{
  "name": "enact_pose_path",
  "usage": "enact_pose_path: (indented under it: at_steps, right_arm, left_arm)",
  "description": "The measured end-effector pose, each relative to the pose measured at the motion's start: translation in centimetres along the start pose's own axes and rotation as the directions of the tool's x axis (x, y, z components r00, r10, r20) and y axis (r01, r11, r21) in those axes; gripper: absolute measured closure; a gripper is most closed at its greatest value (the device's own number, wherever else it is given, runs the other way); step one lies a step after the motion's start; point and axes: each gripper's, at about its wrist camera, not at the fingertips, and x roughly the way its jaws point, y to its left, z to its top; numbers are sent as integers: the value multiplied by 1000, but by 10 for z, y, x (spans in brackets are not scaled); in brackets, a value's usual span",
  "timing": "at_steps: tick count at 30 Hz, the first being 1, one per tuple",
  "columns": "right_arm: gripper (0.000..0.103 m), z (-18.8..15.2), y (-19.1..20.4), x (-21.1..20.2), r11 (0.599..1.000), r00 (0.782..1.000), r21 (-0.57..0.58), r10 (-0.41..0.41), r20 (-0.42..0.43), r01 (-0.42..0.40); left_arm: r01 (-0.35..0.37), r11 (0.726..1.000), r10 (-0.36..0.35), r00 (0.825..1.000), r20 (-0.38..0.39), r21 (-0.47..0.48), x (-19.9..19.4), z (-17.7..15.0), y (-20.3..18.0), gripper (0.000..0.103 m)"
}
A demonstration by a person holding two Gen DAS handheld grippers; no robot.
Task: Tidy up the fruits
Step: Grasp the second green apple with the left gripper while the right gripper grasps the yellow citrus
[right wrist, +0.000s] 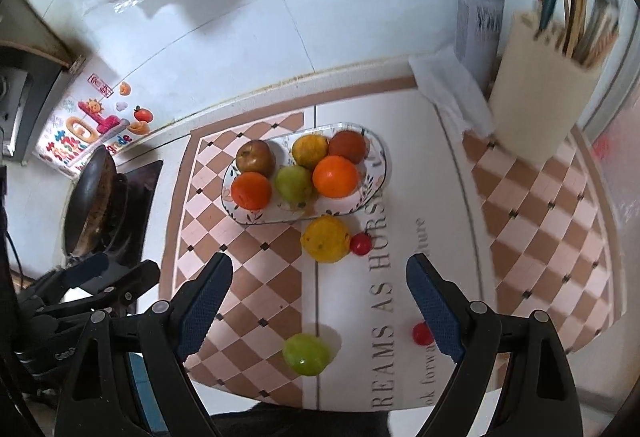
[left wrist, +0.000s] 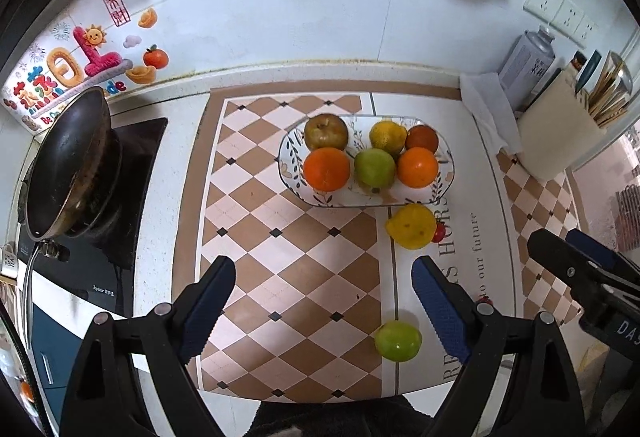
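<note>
A patterned oval plate [left wrist: 446,179] [right wrist: 372,183] on the checked mat holds several fruits: oranges, a green fruit, a yellow one and a brown apple [left wrist: 326,131]. In front of it lie a yellow lemon [left wrist: 411,226] [right wrist: 326,239] touching a small red tomato [left wrist: 439,232] [right wrist: 361,244]. Nearer lie a green lime [left wrist: 398,340] [right wrist: 307,354] and a second small red tomato [right wrist: 422,334]. My left gripper [left wrist: 323,307] is open and empty above the mat. My right gripper [right wrist: 319,303] is open and empty above the lime.
A black wok [left wrist: 68,165] [right wrist: 94,203] sits on the cooktop at the left. At the back right stand a metal can [left wrist: 526,63] [right wrist: 478,21], a beige utensil holder [left wrist: 560,133] [right wrist: 540,93] and a white cloth [left wrist: 488,109]. The counter's front edge is close.
</note>
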Motion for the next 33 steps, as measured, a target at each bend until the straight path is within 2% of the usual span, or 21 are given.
enact_pose_path:
  at_steps: [2,5,8,10,12,15,19,21,22,23,24,25,26,28,30,33]
  right_arm:
    - [12,-3,-9,9,999,1000,30,12,-24,-12]
    - [10,-10,-28,27,996,997,82,35,-66,-29]
    - [10,-20,-47,42,992,994,123,41,-98,-29]
    - [10,-26,-58,51,989,993,145,31,-117,-14]
    - [10,-33,-69,58,986,991,167,24,-132,-1]
    - [10,-41,-84,67,980,988,198,25,-153,6]
    - [10,-47,-94,75,976,985,216,21,-173,17]
    - [10,-49,-97,79,976,983,218,20,-180,20]
    - [10,-49,-97,80,976,983,218,20,-183,21]
    - [9,-49,-98,82,975,982,220,20,-186,22]
    - [9,-49,-98,84,975,982,221,22,-189,20]
    - [9,-48,-98,86,975,981,220,25,-191,18]
    - [9,-47,-97,89,976,980,218,26,-195,18]
    - [9,-44,-94,97,977,978,212,34,-204,10]
    - [9,-40,-89,108,980,976,200,40,-213,4]
    - [10,-29,-76,129,986,974,168,52,-222,-14]
  left_arm:
    - [1,1000,-1,1000,-28,16,11,-1,-5,0]
    - [16,998,-12,996,-87,55,36,-6,-16,0]
    - [76,992,-56,980,-190,99,71,-18,-32,0]
    - [126,985,-91,961,-263,119,93,-30,-44,0]
    - [172,977,-118,931,-345,129,116,-43,-57,0]
    - [203,968,-120,890,-440,147,150,-65,-75,0]
    - [223,963,-116,852,-511,153,179,-83,-89,1]
    - [249,958,-139,838,-528,143,184,-87,-92,5]
    - [257,955,-146,839,-525,146,183,-87,-93,13]
    - [266,952,-152,841,-519,152,182,-87,-94,29]
    - [266,951,-150,842,-518,157,181,-87,-94,39]
    - [278,949,-163,834,-527,147,181,-87,-93,43]
    - [271,952,-159,836,-526,144,181,-86,-92,43]
    - [235,961,-134,860,-492,148,178,-82,-84,43]
    - [212,969,-127,867,-482,127,179,-76,-71,43]
    - [146,986,-95,891,-444,82,180,-60,-41,43]
